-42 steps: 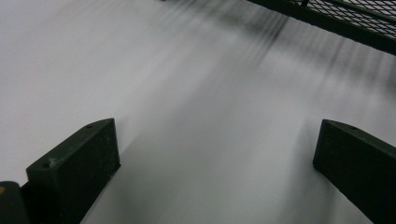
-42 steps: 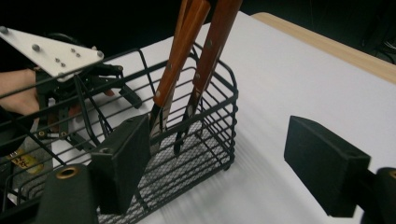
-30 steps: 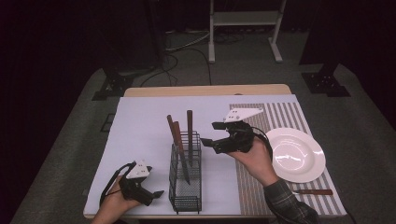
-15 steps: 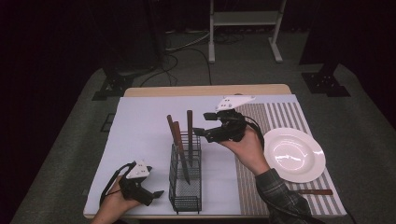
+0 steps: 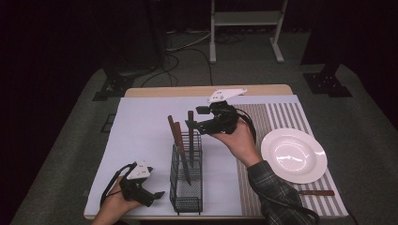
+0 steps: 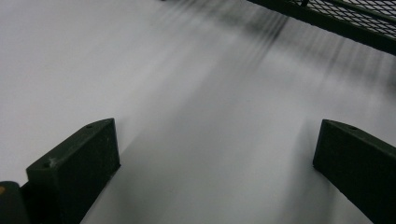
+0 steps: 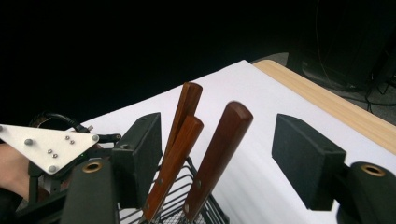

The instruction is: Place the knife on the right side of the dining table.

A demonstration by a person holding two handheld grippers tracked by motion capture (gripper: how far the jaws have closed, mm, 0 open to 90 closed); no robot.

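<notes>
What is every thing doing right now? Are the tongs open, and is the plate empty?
Right tongs: open, closing in around the wooden handles, not pressing yet.
Left tongs: open, nothing between them, low over the white sheet.
Three wooden handles: standing, leaning in the basket.
Wire basket: upright.
Plate: empty.
Utensil by the plate: lying flat.

Three brown wooden knife handles [image 7: 219,140]: smooth, lightly polished wood with small metal rivets.
Black wire-mesh basket [image 5: 187,187]: thin metal, dark matt coating.
Round white plate [image 5: 294,155]: glossy, looks ceramic.
White table cover [image 5: 141,136]: smooth, matt, like paper.
Black gripper pads [image 7: 140,154]: matt plastic.
</notes>
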